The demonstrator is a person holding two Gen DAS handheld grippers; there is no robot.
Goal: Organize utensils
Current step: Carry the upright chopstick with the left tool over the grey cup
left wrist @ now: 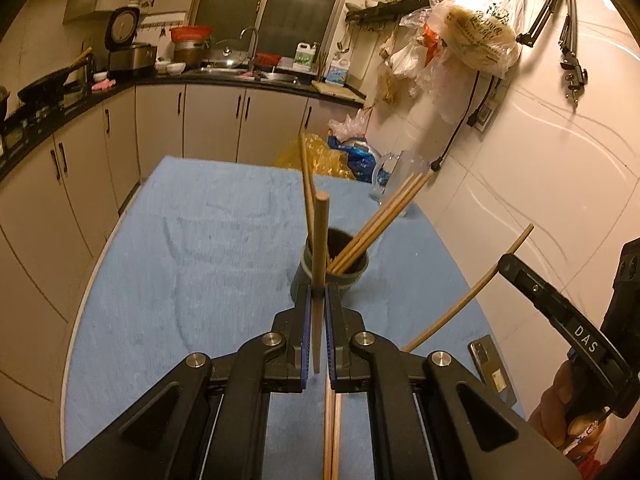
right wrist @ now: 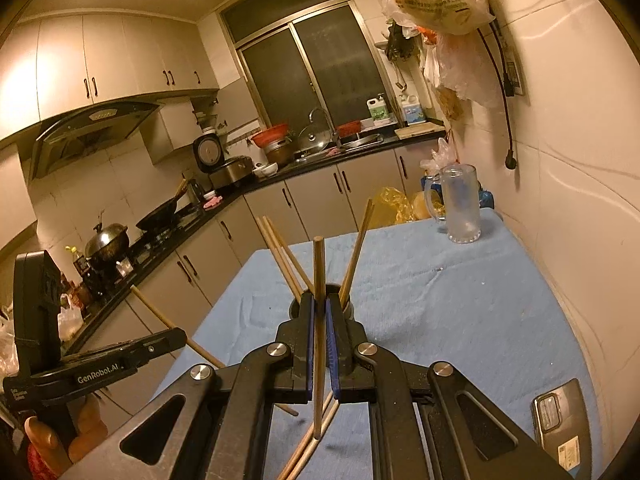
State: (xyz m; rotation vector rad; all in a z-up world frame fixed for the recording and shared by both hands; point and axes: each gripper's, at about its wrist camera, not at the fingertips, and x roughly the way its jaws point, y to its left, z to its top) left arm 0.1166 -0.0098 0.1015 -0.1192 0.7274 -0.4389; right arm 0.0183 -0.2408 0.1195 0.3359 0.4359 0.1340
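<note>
In the left wrist view my left gripper (left wrist: pixel 318 292) is shut on one wooden chopstick (left wrist: pixel 320 240), which stands nearly upright just in front of a dark holder cup (left wrist: pixel 356 276). Several chopsticks (left wrist: pixel 380 216) lean out of that cup. At the right edge my right gripper (left wrist: pixel 505 266) shows, shut on a second chopstick (left wrist: pixel 472 292). In the right wrist view my right gripper (right wrist: pixel 320 302) clamps that upright chopstick (right wrist: pixel 319 264) before the cup (right wrist: pixel 334 290). My left gripper (right wrist: pixel 178 336) appears at the left with its stick (right wrist: pixel 160 316). Two loose chopsticks (left wrist: pixel 332 432) lie on the cloth beneath the grippers.
The table wears a blue cloth (left wrist: pixel 180 260). A glass mug (right wrist: pixel 460 204) stands at its far right corner and a phone (right wrist: pixel 560 416) lies near the right edge. A tiled wall runs along the right, kitchen cabinets (left wrist: pixel 100 152) along the left and back.
</note>
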